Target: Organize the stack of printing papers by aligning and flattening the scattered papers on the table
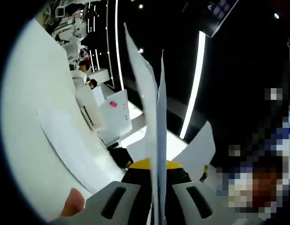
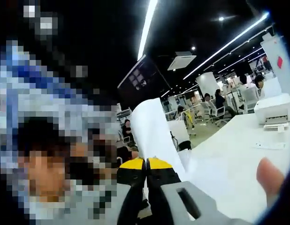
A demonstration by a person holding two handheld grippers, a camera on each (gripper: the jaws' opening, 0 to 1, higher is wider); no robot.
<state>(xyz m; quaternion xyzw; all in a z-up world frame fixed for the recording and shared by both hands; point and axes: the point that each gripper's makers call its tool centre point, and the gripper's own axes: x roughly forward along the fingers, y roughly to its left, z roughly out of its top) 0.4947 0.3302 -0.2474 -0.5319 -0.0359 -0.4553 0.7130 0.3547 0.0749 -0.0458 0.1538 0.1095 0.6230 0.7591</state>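
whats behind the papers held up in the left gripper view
Behind the papers, a white printer on the white table and a dark ceiling with light strips. The sheets cover whatever lies directly behind them.

The left gripper view looks along its jaws, rolled so the white table (image 1: 37, 140) fills the frame's left and the ceiling its right, papers (image 1: 156, 154) very close. The right gripper view faces the room more level, table (image 2: 229, 154) lower right. Both share the printer (image 2: 273, 110).
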